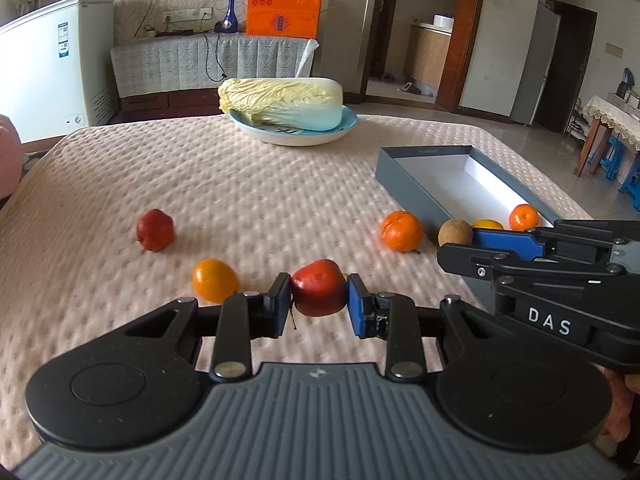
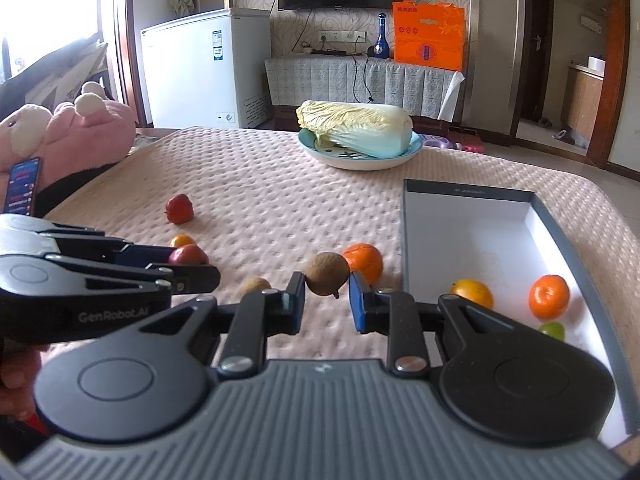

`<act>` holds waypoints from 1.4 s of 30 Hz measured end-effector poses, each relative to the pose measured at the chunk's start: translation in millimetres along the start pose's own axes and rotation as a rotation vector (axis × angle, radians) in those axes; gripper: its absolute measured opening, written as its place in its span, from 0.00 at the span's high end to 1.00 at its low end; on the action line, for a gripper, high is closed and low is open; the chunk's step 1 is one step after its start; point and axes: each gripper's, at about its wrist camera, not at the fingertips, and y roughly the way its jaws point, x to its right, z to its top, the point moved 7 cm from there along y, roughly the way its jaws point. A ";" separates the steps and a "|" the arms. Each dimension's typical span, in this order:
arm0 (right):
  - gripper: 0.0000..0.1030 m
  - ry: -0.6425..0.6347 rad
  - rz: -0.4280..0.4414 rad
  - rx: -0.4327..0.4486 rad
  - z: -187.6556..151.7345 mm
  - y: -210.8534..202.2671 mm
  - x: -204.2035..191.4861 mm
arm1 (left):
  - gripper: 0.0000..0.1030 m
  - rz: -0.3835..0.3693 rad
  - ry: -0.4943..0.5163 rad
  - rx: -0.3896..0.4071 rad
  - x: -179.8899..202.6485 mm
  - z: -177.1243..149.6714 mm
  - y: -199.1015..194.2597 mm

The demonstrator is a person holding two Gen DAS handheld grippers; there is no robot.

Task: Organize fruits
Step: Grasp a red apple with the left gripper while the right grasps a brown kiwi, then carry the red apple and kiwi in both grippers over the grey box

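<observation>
My left gripper [image 1: 319,304] is shut on a red apple [image 1: 318,287] and holds it just above the pink cloth. My right gripper [image 2: 326,300] is shut on a brown kiwi [image 2: 326,273]; it also shows in the left wrist view [image 1: 455,233]. A grey box [image 2: 468,194] with a white inside holds a yellow orange [image 2: 473,293], a mandarin [image 2: 549,295] and a green fruit [image 2: 553,330]. Loose on the cloth lie a second red apple [image 1: 155,229], an orange [image 1: 214,280], a mandarin [image 1: 401,231] and another kiwi [image 2: 255,285].
A blue-rimmed plate [image 1: 296,136] with a napa cabbage [image 1: 282,102] stands at the far side of the table. Pink plush toys [image 2: 68,132] and a phone [image 2: 24,186] are at the left edge. A white freezer [image 2: 204,68] stands behind.
</observation>
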 end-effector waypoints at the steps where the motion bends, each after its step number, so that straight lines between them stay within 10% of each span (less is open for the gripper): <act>1: 0.74 0.001 -0.003 0.000 -0.1 -1.2 1.9 | 0.66 -0.003 0.002 0.003 2.0 0.9 -0.1; 42: 0.74 0.036 -0.108 -0.001 -18.0 -47.7 82.0 | 0.66 -0.098 0.092 0.036 89.8 12.4 14.2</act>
